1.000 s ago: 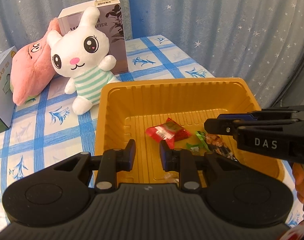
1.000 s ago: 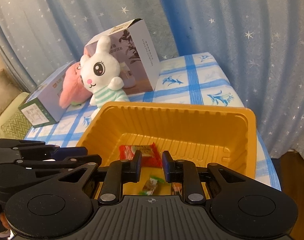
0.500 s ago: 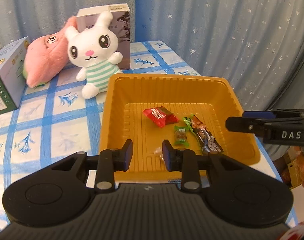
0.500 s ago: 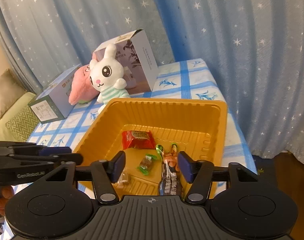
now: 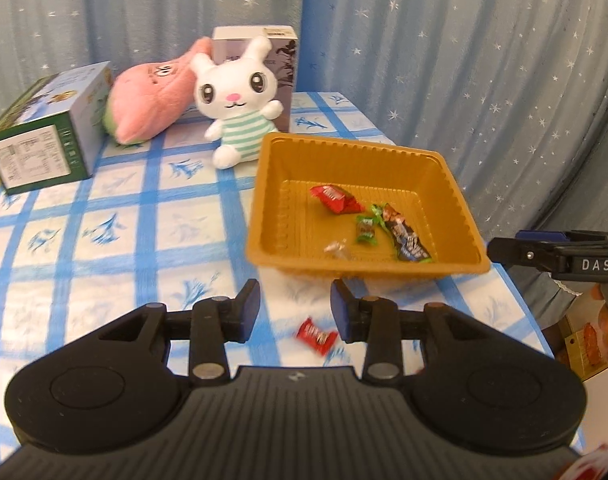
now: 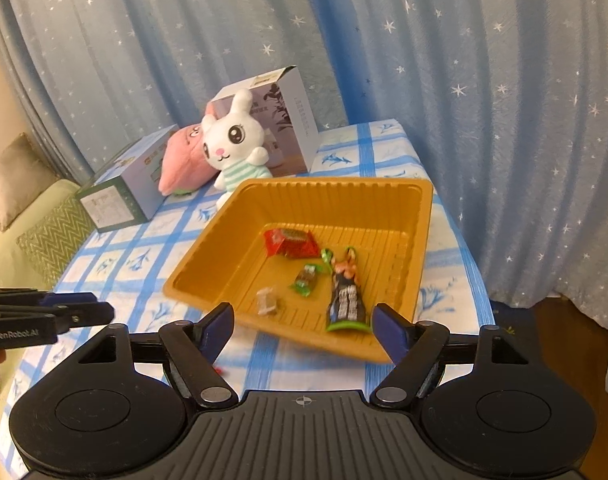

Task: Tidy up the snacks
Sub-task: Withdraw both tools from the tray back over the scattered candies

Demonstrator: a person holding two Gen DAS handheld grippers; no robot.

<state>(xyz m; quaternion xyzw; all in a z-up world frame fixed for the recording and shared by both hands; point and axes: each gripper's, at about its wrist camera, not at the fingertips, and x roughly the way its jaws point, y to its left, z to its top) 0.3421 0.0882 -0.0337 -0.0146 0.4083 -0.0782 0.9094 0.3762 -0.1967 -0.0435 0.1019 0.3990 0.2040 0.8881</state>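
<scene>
left tool [image 5: 295, 307] open, empty | right tool [image 6: 303, 327] spread wide, empty | red candy [image 5: 317, 336] just below left tool on surface [image 5: 104, 248] | descend straight, pinch wrapper middle, carry to tray [image 5: 264, 216]

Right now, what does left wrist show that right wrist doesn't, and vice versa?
Left wrist only: a red candy lying whole on the cloth between the open left tool fingers, outside the tray; in the right wrist view only a red sliver shows behind a finger.

Right wrist only: a sofa with a cushion past the table's left edge, and the open right tool at the tray's near rim.

Both: tray holding four snacks, bunny, pink plush, two boxes.
</scene>
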